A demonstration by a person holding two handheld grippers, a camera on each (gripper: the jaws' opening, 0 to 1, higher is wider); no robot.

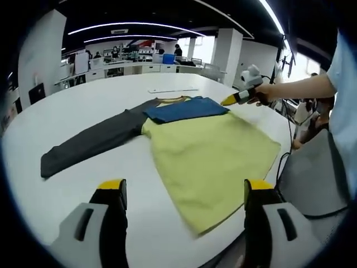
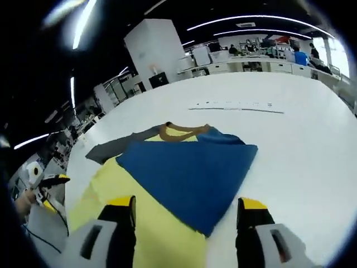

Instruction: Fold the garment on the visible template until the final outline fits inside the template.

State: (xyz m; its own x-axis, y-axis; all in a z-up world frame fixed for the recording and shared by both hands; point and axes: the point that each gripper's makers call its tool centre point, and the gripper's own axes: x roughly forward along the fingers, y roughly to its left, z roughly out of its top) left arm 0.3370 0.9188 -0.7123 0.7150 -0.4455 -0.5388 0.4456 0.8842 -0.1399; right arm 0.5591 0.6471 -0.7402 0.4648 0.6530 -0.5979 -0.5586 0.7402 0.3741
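A long-sleeved shirt lies flat on the white table point(image 1: 67, 111). Its yellow body point(image 1: 206, 156) reaches toward the near right edge. The dark grey sleeve point(image 1: 95, 142) stretches out to the left. The blue sleeve point(image 1: 184, 109) is folded across the chest below the mustard collar point(image 2: 178, 131). My left gripper point(image 1: 184, 190) is open over the shirt's near hem, holding nothing. My right gripper point(image 2: 185, 206) is open just above the blue sleeve point(image 2: 189, 173) and yellow body point(image 2: 106, 190). From the left gripper view the right gripper point(image 1: 234, 99) sits at the shirt's far right corner, held by a hand.
A thin pale strip point(image 1: 173, 89) lies on the table beyond the collar. A grey chair point(image 1: 312, 173) and a cable stand off the table's right edge beside the person. Desks, pillars and people fill the far room. The left gripper point(image 2: 56, 180) shows at the table's edge.
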